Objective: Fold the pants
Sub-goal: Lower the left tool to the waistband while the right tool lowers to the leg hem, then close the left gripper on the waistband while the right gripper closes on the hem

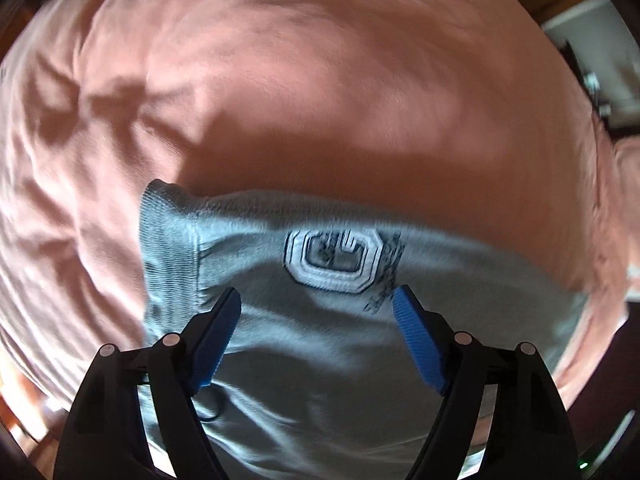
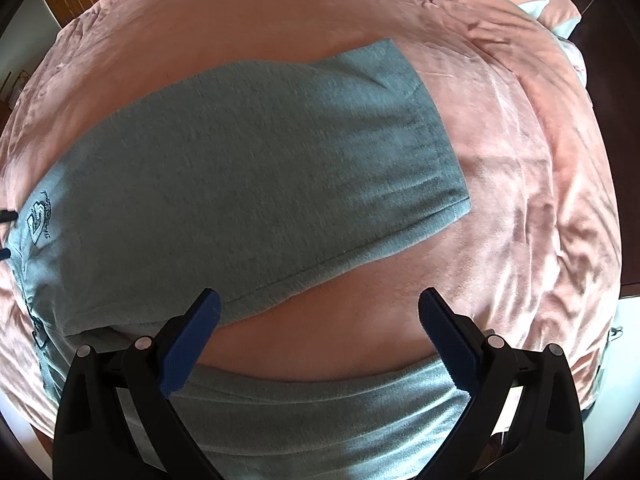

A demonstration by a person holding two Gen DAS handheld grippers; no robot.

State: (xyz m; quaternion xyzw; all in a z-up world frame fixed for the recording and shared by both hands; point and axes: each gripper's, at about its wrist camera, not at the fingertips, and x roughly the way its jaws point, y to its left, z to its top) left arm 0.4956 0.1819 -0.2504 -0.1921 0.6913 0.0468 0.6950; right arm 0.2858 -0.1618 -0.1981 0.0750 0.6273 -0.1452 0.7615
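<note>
Pants (image 2: 248, 168), grey sweatpants, lay spread on the pink bedspread (image 2: 540, 168) when I checked both feeds. In the right wrist view one leg ran away from me, its long axis slanting from the logo (image 2: 38, 226) at the far left edge of frame up toward the hem (image 2: 436, 120) on the right. A second grey stretch (image 2: 320, 412) lay near, under the tongs, with a strip of pink between the two. My right gripper (image 2: 320, 312) hovered over that pink strip, jaws spread wide, nothing between them, its left finger just over the leg's near edge. My left gripper (image 1: 318, 300) was also wide apart and empty, poised over the waist end, with the white embroidered logo (image 1: 334, 260) just beyond the fingertips and the ribbed waistband (image 1: 168, 248) off to the left. That picture was smeared with motion blur. I judged the left was nearer the waist and the right nearer the legs, so any fold along the length would turn on the right reaching out right to that hem.
</note>
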